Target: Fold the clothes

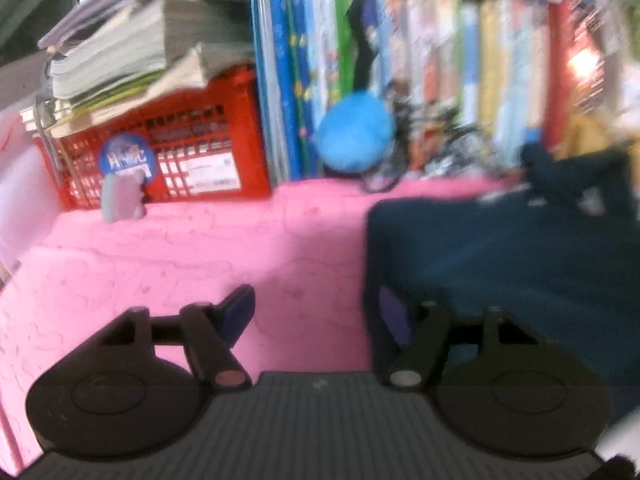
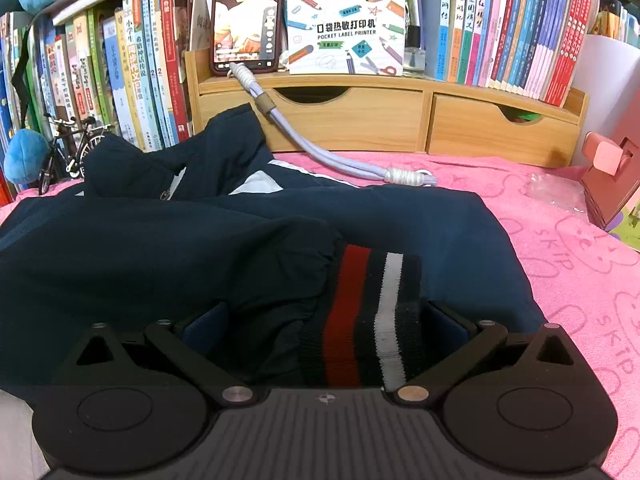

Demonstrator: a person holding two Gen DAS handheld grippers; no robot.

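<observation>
A dark navy jacket (image 2: 200, 232) lies on a pink towel (image 2: 580, 240), collar toward the bookshelf. Its sleeve is folded over the body, and the striped red and white cuff (image 2: 368, 308) lies between the fingers of my right gripper (image 2: 324, 320), which is open around it. In the blurred left wrist view the jacket (image 1: 500, 248) fills the right side. My left gripper (image 1: 316, 308) is open and empty, its right finger at the jacket's left edge, its left finger over the bare pink towel (image 1: 180, 248).
A red crate (image 1: 172, 152) under stacked books stands at the back left, with a blue plush ball (image 1: 354, 136) beside it. A wooden drawer unit (image 2: 384, 116), a phone (image 2: 246, 16) with a lavender strap (image 2: 332, 160), rows of books and a pink stand (image 2: 608, 176) border the towel.
</observation>
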